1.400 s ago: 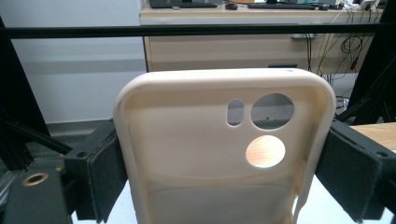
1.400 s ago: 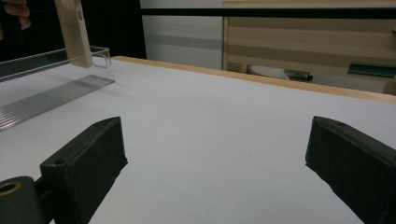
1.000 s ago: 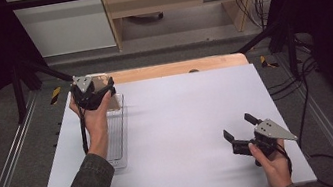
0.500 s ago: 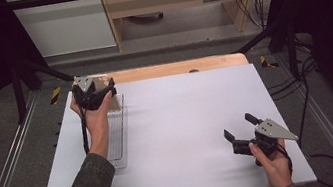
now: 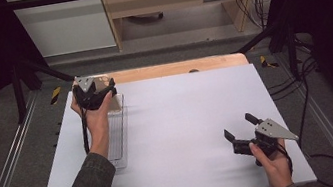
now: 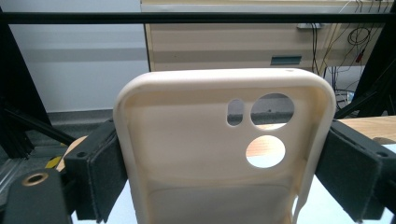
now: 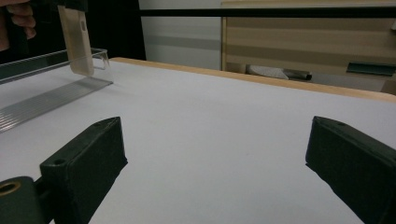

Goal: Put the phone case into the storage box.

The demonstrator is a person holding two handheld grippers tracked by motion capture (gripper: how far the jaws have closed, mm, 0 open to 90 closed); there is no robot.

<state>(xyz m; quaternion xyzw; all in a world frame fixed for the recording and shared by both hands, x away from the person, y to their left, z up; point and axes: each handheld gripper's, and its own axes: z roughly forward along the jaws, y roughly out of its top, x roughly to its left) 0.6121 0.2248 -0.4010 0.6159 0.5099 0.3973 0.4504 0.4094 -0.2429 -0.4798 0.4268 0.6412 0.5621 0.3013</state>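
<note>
- Between the jaws of the left gripper (image 6: 219,182), a cream phone case (image 6: 224,149) is pinched by its two long edges, hollow side toward the camera
- Case hangs above the far end of a clear ribbed tray (image 5: 116,137) on the white table (image 5: 179,122)
- Near the right front corner, the right gripper (image 5: 241,127) rests with jaws spread, holding nothing

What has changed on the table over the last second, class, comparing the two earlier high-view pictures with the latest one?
Nothing has visibly moved. The left tongs stay shut on the cream plastic phone case, held over the far end of the clear ribbed plastic tray. The right tongs stay open and empty near the front right of the white table.
</note>
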